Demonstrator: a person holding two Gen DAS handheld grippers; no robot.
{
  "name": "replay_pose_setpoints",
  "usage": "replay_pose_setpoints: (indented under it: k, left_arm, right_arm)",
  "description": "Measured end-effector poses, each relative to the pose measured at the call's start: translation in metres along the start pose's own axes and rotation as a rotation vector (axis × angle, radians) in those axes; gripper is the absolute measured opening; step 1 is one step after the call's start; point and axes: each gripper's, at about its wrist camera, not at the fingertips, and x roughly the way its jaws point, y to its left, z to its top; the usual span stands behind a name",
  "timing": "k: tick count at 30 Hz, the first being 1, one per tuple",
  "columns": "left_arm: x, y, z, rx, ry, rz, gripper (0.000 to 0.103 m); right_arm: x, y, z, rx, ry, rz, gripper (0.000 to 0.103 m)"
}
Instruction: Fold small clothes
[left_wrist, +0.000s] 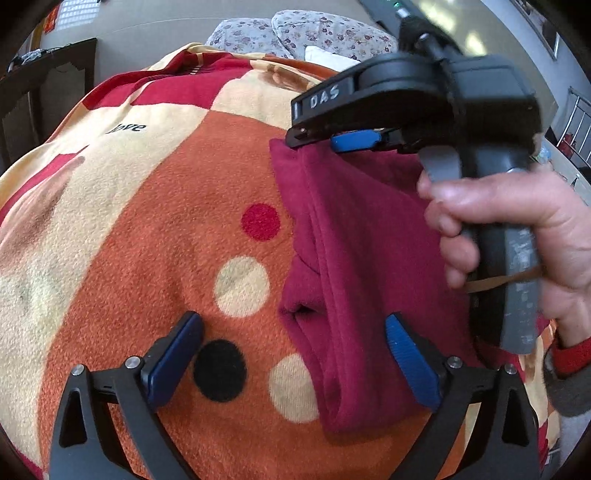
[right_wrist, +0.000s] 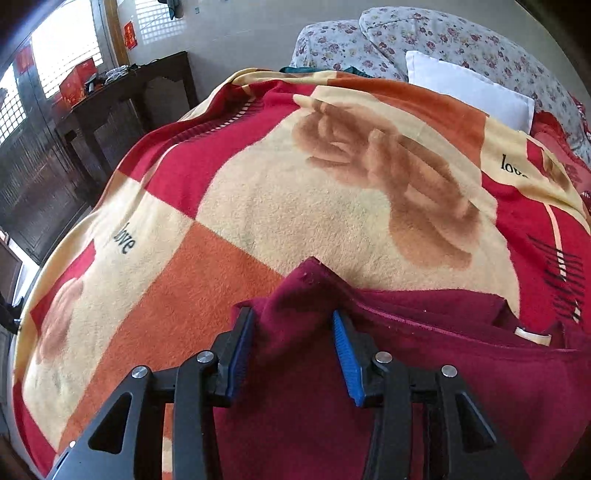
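Note:
A dark red fleece garment (left_wrist: 354, 266) lies on the patterned blanket (left_wrist: 155, 206). My left gripper (left_wrist: 295, 350) is open just above the blanket, its right pad (left_wrist: 410, 363) over the garment's near edge and its left pad (left_wrist: 173, 358) over bare blanket. In the left wrist view my right gripper (left_wrist: 321, 142) is at the garment's far corner, held by a hand (left_wrist: 517, 229). In the right wrist view the garment's corner (right_wrist: 310, 291) lies between the blue pads (right_wrist: 345, 354) of my right gripper (right_wrist: 291, 332); the jaws stand partly apart with cloth between them.
Floral bedding (right_wrist: 424, 40) and a white pillow (right_wrist: 465, 92) lie at the head of the bed. A dark wooden cabinet (right_wrist: 122, 99) stands to the left, near the blanket's edge. A white label (right_wrist: 532, 334) shows on the garment.

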Motion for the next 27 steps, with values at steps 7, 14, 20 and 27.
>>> replay_pose_setpoints:
  k: [7,14,20,27]
  left_arm:
    - [0.002,0.000,0.002,0.001,-0.005,-0.004,0.100]
    - [-0.001,0.002,-0.001,-0.009,-0.015,-0.022,0.100]
    - [-0.005,0.003,-0.006,-0.012,-0.020,-0.038,0.101]
    - [-0.009,0.005,-0.008,-0.023,-0.026,-0.055,0.102]
  right_arm:
    - [-0.024,0.010,-0.004,-0.025,0.036,0.012,0.079]
    - [-0.012,0.023,-0.001,-0.032,0.113,0.026,0.087]
    - [0.021,0.032,-0.004,-0.111,0.176,-0.073,0.092]
    - [0.009,0.017,-0.012,-0.102,0.094,-0.088,0.051]
